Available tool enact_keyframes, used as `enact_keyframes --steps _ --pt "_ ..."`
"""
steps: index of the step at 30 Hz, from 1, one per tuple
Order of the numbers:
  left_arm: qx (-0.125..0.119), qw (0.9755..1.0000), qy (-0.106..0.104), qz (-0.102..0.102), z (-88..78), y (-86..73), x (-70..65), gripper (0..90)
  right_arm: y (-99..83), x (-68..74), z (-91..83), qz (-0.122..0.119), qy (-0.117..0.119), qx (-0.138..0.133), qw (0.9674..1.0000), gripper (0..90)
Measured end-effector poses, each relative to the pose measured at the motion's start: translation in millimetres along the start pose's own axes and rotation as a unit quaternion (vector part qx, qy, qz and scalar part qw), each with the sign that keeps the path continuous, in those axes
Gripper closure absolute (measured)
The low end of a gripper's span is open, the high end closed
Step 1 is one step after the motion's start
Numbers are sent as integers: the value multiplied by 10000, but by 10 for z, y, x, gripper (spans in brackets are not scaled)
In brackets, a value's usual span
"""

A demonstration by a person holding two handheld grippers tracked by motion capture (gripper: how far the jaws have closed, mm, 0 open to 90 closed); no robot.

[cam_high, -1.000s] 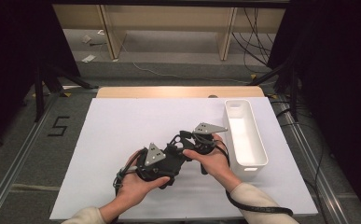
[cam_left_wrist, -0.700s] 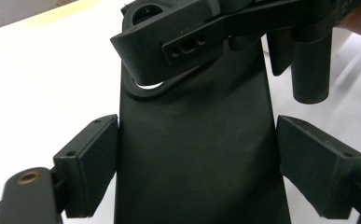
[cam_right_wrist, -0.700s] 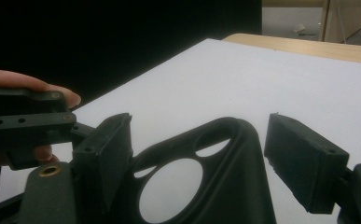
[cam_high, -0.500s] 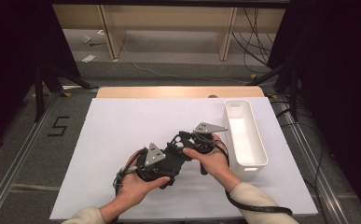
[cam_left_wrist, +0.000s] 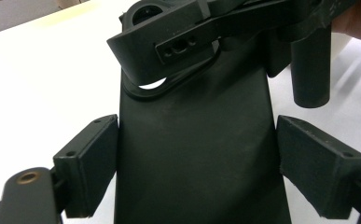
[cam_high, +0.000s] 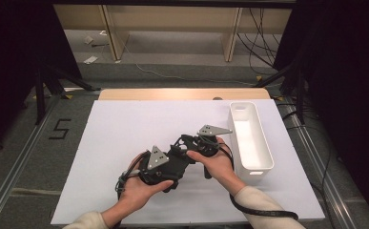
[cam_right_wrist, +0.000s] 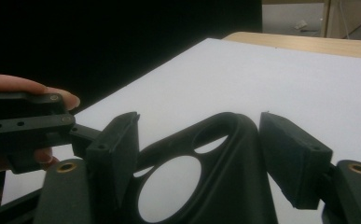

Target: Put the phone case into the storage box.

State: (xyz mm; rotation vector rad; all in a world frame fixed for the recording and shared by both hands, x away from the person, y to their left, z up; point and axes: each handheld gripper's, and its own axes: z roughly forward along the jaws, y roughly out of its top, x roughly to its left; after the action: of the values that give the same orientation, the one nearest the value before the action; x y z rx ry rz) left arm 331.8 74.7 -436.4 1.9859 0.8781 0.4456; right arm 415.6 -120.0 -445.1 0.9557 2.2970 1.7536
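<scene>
Black plastic was most of what my own two cameras saw. Looking along my left gripper (cam_left_wrist: pixel 197 163), a flat black plate (cam_left_wrist: pixel 192 154) stood between the jaws and filled the gap. The left pad lay against its edge and the right pad met the other edge, so those jaws were gripping the plate. Above it hung the body of my right gripper (cam_left_wrist: pixel 201 28).

From the right gripper (cam_right_wrist: pixel 199 154), I saw what the other view did not: a holed black piece (cam_right_wrist: pixel 225 154), its looped end with round cut-outs, sitting between the jaws. Those jaws had just been closing with the piece between them. I could not tell whether the pads were pressing on it yet, nor whether it was one thing with the plate. A fingertip (cam_right_wrist: pixel 33 91) showed at the left, beside the other gripper's dark body.

The high view gave the wider setting. My left hand (cam_high: pixel 139 191) and right hand (cam_high: pixel 218 164) held the left gripper (cam_high: pixel 172 164) and right gripper (cam_high: pixel 196 143) close together above the white table sheet (cam_high: pixel 125 124), nearer its right half. A white tray (cam_high: pixel 263 162) stood just beside my right hand. From up there the black part between the grippers was hidden by their bodies.

One mark could be read: a "5" (cam_high: pixel 60 129) on the grey floor, left of the table.
</scene>
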Motion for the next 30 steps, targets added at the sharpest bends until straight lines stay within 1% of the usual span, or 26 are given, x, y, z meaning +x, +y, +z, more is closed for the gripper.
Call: enact_keyframes --steps 4,8,10,13,17,18,19,20,21,22,23,24,25,26,28,29,30 --pt "2 10000 -6 4 2 -3 1 153 6 12 -1 46 75 5 10000 385" --pt "31 10000 -1 49 6 -6 0 151 19 9 -10 133 84 -74 9998 439" --pt "35 10000 12 68 9 -10 -2 149 31 10 -23 218 109 -122 9996 481" --pt "46 9999 19 116 15 -15 -9 148 55 6 -48 278 138 -164 9994 549" --pt "73 9996 67 256 21 -24 -29 146 91 18 -87 419 199 -277 9985 673" --pt "75 9996 54 268 24 -27 -32 147 102 19 -103 490 253 -281 9981 704" --pt "46 9996 42 284 25 -25 -33 151 112 23 -117 587 337 -344 9971 722" --pt "28 9996 34 293 22 -20 -36 151 124 39 -130 590 323 -359 9971 726" --pt "-33 9995 35 300 20 -18 -43 154 138 56 -141 544 312 -376 9973 736" --pt "-62 9993 29 375 1 -9 -46 175 154 72 -151 542 322 -425 9971 752" --pt "-224 9983 153 509 -19 -4 -41 381 174 83 -164 549 357 -468 9968 773" --pt "-268 9980 154 558 -24 11 -28 343 197 97 -176 392 359 -416 9977 777" --pt "-331 9981 99 510 -31 21 -9 276 222 106 -193 177 282 -396 9987 777" --pt "-407 9979 161 485 -40 27 14 281 242 117 -210 274 361 -414 9981 777" --pt "-482 9971 156 573 -49 31 46 274 284 128 -240 71 317 -415 9986 777" --pt "-498 9972 115 539 -53 30 52 271 303 130 -255 -3 304 -384 9988 777" --pt "-512 9976 86 451 -56 26 49 266 320 127 -272 -60 283 -373 9989 777"
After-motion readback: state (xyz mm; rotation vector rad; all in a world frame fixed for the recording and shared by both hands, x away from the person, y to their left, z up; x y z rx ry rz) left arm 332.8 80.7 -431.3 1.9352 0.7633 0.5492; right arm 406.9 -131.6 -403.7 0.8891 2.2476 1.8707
